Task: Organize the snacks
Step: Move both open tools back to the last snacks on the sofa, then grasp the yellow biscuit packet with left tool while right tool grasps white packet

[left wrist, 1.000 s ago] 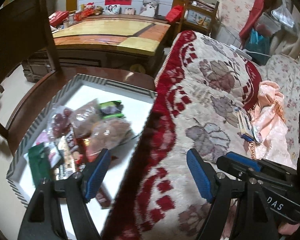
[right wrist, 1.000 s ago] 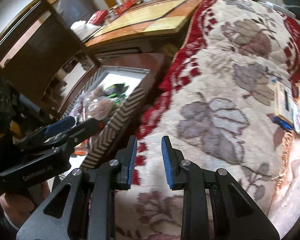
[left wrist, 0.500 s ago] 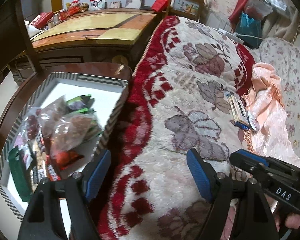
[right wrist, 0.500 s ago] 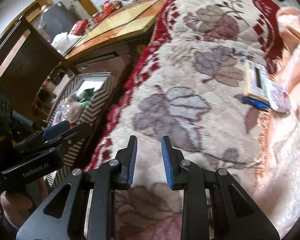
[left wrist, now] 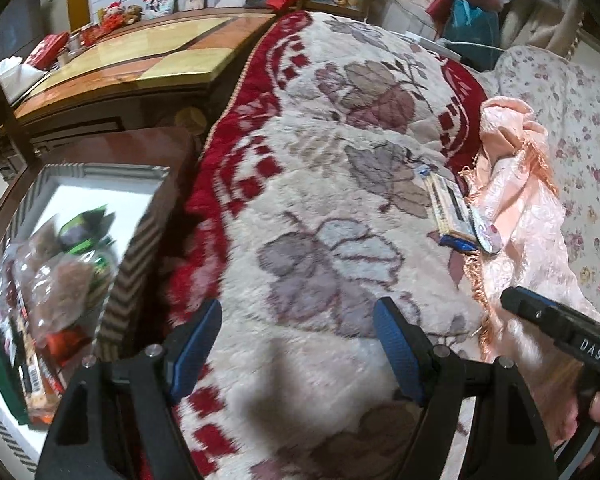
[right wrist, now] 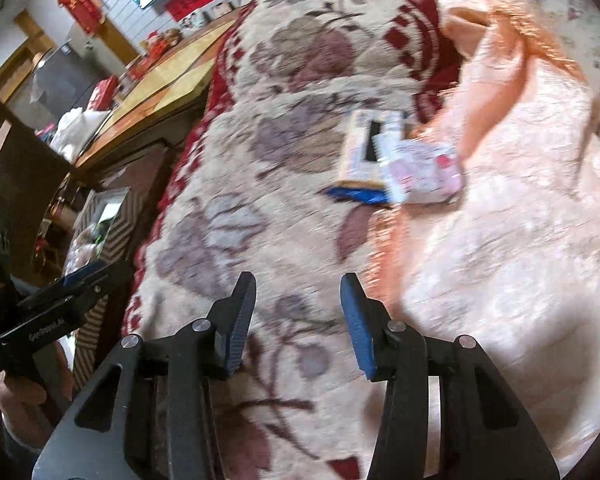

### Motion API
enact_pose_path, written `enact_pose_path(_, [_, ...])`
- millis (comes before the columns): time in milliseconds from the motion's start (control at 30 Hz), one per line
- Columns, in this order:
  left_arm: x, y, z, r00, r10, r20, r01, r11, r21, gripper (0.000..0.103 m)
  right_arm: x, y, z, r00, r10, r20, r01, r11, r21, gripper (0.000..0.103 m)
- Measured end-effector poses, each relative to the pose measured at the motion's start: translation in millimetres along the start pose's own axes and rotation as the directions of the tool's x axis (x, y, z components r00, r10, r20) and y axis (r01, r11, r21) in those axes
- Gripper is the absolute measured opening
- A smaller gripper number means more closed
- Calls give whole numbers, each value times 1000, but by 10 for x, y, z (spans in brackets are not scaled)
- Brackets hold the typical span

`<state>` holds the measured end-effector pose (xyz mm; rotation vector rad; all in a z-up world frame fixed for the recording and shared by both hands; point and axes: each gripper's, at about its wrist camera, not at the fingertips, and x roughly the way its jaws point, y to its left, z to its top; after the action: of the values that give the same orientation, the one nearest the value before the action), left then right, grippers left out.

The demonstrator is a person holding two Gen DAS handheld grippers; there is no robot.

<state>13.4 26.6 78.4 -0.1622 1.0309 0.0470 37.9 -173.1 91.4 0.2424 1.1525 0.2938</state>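
Note:
A striped box [left wrist: 134,248] at the left holds several snack bags [left wrist: 56,280]; it also shows in the right wrist view [right wrist: 112,216]. Two snack packs lie on the floral blanket: a yellow-and-blue one [left wrist: 450,210] [right wrist: 360,152] and a pink-and-white one [left wrist: 486,232] [right wrist: 420,172] beside it. My left gripper [left wrist: 298,344] is open and empty over the blanket, between box and packs. My right gripper [right wrist: 298,320] is open and empty, short of the packs.
A floral red-edged blanket [left wrist: 340,160] covers the seat. A pink fringed cloth [left wrist: 520,208] lies right of the packs. A wooden table [left wrist: 140,60] stands behind, with a dark wooden stand [left wrist: 140,148] under the box.
Both grippers swung right, away from the box and toward the packs on the blanket. The right gripper's jaws opened wider.

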Motion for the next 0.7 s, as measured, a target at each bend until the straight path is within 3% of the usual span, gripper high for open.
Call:
enact_pose_path(367, [242,-531,327,999,-41,-25,43,996,78,80,-68,-309,281,999,-41,28,41,999,-1,44])
enact_pose_path(433, [263,-601,367,999,-43,-26,45,995,88,80,-23,-338,351,997,-68,32,68,998,-6,48])
enact_pose_path(500, [276,-643,378,998,-49,-26,52,994,93,80,56,-397,440,996,-88,27,88,996,2,62])
enact_pose_path(700, [372,-670,377,998,-44,-44,48,994,102,80,382,-595,715,990,-132,-40,132,991,-8,63])
